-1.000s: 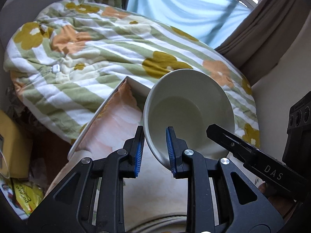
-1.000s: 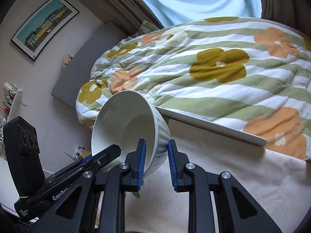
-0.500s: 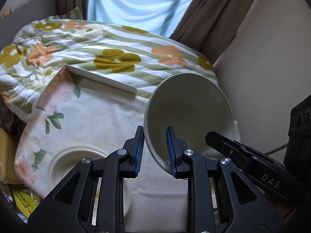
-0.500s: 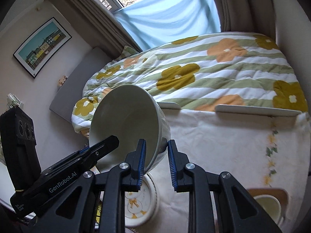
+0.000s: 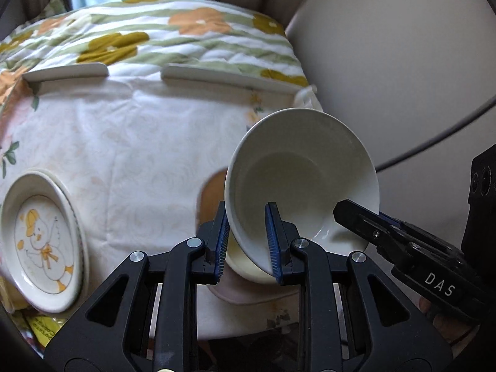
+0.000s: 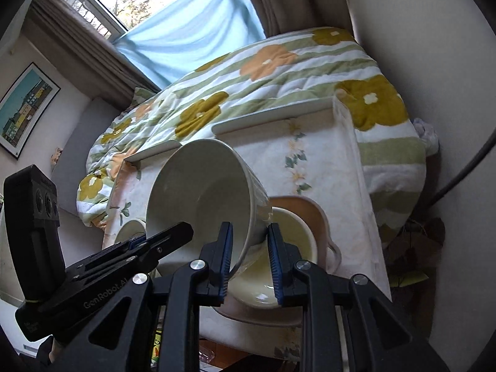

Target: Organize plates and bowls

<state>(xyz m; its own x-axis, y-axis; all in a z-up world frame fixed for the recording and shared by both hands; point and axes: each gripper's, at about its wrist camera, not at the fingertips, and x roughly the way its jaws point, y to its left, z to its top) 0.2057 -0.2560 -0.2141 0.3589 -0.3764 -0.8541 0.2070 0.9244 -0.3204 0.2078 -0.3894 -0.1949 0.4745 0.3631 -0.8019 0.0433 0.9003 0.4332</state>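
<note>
L wrist: bowl (image 5: 297,179) rim btwn tool (image 5: 248,241) pads

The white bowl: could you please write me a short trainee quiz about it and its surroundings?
1. True or false: only the left gripper holds the white bowl.
2. What sits just beneath that bowl? A) a cream bowl on a tan plate B) a glass C) a spoon
3. Fill in: the patterned plate at the left of the left wrist view pictures a ___.
Key: 1 false, the right gripper clamps its rim too; 2 A; 3 duck.
</note>
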